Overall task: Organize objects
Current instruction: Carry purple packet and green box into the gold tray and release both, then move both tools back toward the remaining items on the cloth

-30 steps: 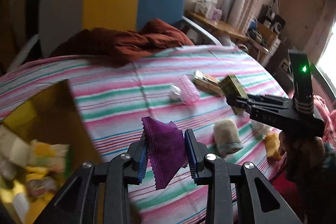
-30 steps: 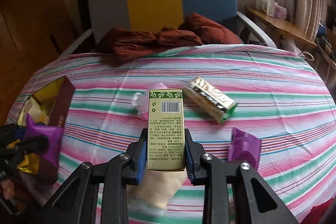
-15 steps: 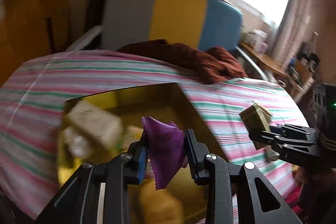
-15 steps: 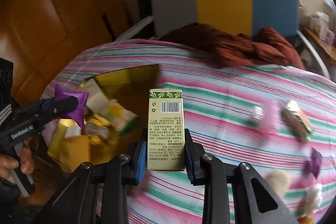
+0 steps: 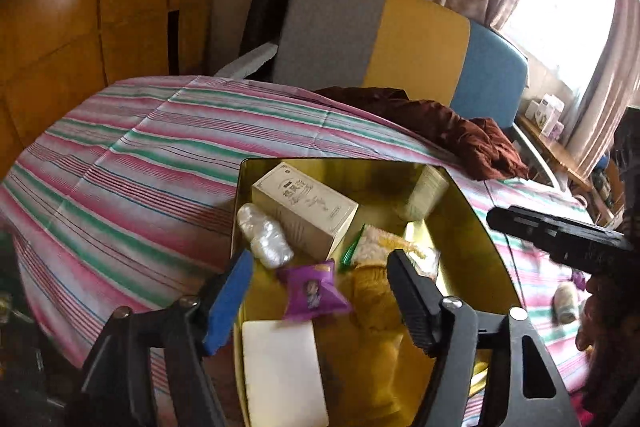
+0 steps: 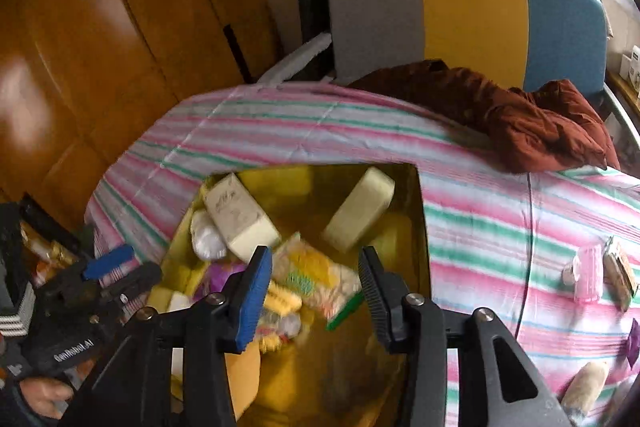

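Gold box (image 5: 472,227) below both fingers-apart grippers (image 5: 320,279) (image 6: 316,283).

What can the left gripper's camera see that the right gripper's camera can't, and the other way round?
Only the left view shows the purple packet clearly, lying in the box, and a white slab nearest the camera. Only the right view shows a pink item on the striped cloth. Both show the gold box, the cream carton and the striped chair.
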The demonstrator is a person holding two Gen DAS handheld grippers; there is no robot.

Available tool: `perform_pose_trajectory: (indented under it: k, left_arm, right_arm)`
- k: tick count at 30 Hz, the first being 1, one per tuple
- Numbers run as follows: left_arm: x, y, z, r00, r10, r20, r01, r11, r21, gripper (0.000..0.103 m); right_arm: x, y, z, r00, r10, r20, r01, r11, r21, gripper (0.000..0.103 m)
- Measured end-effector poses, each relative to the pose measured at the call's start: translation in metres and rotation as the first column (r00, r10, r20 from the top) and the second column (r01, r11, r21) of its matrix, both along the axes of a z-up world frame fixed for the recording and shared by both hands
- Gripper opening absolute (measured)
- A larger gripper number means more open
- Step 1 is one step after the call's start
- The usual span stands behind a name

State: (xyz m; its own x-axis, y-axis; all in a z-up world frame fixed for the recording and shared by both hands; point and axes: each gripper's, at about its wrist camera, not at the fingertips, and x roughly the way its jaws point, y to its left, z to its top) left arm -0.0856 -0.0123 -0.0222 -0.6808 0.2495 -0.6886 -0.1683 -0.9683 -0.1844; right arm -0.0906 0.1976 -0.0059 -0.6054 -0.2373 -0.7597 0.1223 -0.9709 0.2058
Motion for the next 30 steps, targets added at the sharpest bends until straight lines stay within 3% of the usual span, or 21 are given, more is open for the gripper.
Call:
perform_pose_trajectory:
  k: [10,16,30]
  left_arm:
    - [0.026,0.010,0.007,1.000,0.006,-0.029,-0.007,0.999,-0.032,0.077]
    - [0.039,0.019,0.012,0.998,-0.007,-0.061,0.004,0.998,-0.057,0.081]
    - [0.052,0.030,0.009,0.998,-0.040,-0.050,0.036,0.997,-0.075,0.082]
  right_arm:
    - [0.039,-0.008,-0.027,0.998,-0.035,0.058,0.034,0.999,0.028,0.047]
    - [0.055,-0.005,-0.028,0.997,-0.059,0.052,0.058,0.998,0.026,0.047]
    - [0.074,-0.006,-0.031,0.995,-0.100,0.025,0.098,0.992,0.079,0.048]
